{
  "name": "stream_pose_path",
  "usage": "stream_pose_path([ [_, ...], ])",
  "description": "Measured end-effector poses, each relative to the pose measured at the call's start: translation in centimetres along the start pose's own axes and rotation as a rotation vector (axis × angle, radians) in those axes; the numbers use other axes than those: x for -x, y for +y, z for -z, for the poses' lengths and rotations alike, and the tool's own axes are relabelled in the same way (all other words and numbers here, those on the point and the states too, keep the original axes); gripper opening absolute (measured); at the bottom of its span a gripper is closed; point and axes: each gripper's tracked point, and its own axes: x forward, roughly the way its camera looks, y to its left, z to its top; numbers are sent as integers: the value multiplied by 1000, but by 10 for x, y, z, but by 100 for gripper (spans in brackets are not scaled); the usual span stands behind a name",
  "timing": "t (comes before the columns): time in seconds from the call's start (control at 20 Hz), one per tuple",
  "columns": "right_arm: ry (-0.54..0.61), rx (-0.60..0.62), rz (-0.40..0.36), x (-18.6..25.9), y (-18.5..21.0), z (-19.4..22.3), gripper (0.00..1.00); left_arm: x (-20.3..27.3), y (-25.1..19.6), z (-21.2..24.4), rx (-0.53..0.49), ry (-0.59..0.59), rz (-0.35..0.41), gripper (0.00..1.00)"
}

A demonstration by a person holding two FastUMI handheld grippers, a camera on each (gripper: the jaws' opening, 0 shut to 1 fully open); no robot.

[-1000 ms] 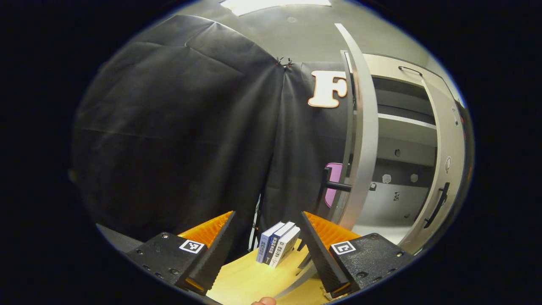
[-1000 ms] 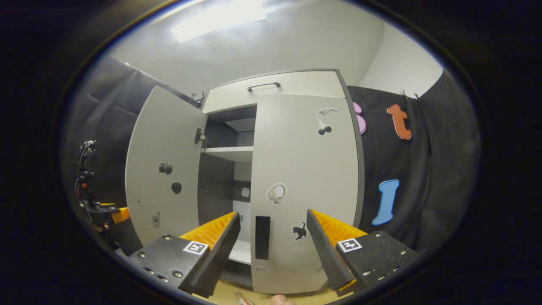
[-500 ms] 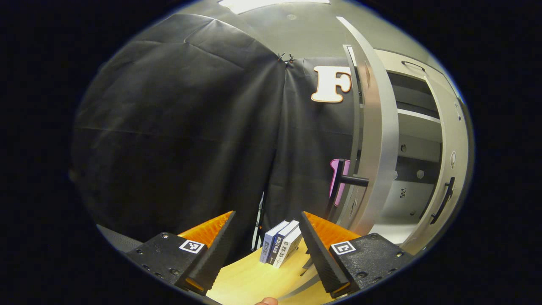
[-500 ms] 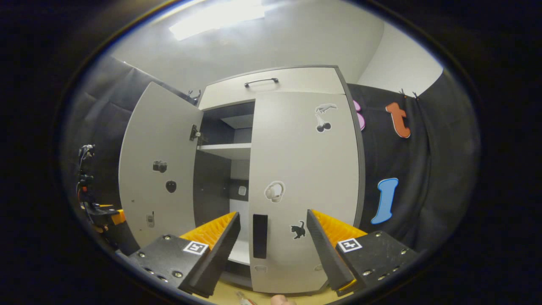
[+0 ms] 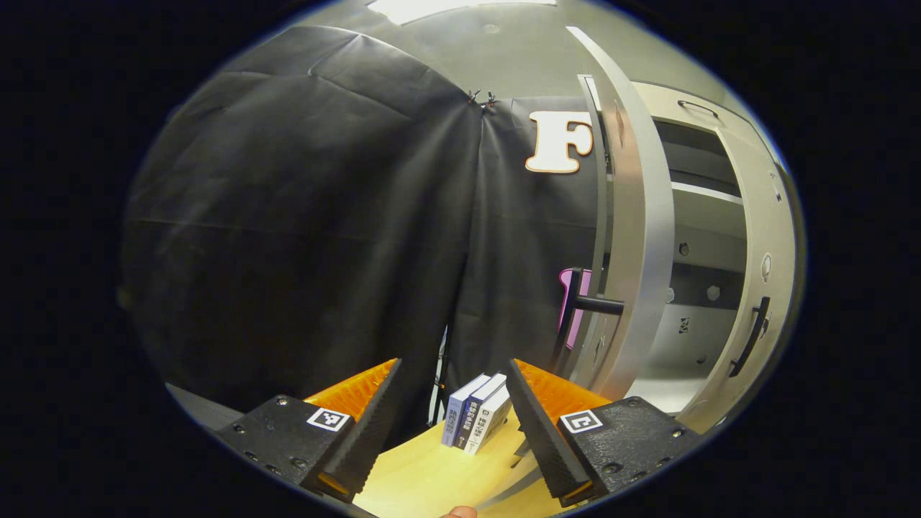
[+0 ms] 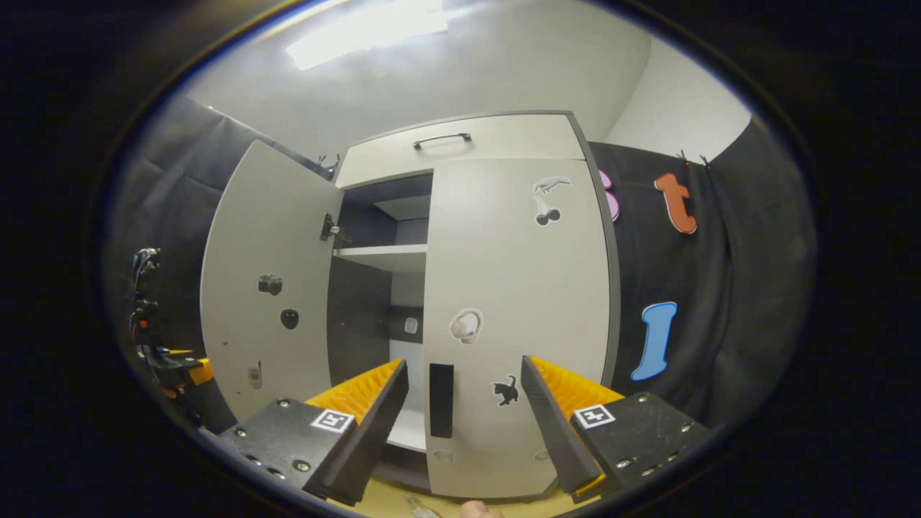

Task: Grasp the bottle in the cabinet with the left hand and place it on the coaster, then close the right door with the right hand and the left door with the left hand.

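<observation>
The grey cabinet faces my right gripper, which is open and held a little back from it. Its right door lies across the right half of the front and looks closed or nearly so; the dark handle appears between my fingers. The left door stands swung out, with bare shelves behind it. In the left gripper view that left door is edge-on at the right, its black handle sticking out. My left gripper is open, empty, left of that door.
Three books stand on the light wooden table just ahead of the left gripper's fingers. Black cloth hangs behind and to the left. The left gripper appears far left in the right gripper view. A fingertip peeks in below.
The left gripper view has turned slightly, so the left door's edge sits further right. The right gripper has shifted a touch; the doors look unmoved.
</observation>
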Motion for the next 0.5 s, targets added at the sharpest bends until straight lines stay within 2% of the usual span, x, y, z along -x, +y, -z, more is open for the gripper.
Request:
stream_pose_path([
  [0.25,4,-3,-4,1,2,1,95,0,-3,0,-4,-4,10,91],
  [0.3,5,-4,-6,2,2,1,95,2,-5,-1,-2,-1,14,85],
  [0.35,4,-3,-7,3,3,1,95,2,-5,0,-2,-2,17,84],
  [0.4,3,-2,-8,4,3,0,95,3,-6,0,-3,-2,20,88],
  [0.45,2,-2,-8,4,3,0,95,3,-7,0,-5,-1,23,83],
  [0.5,2,-3,-9,5,3,0,95,3,-8,0,-7,-2,27,89],
])
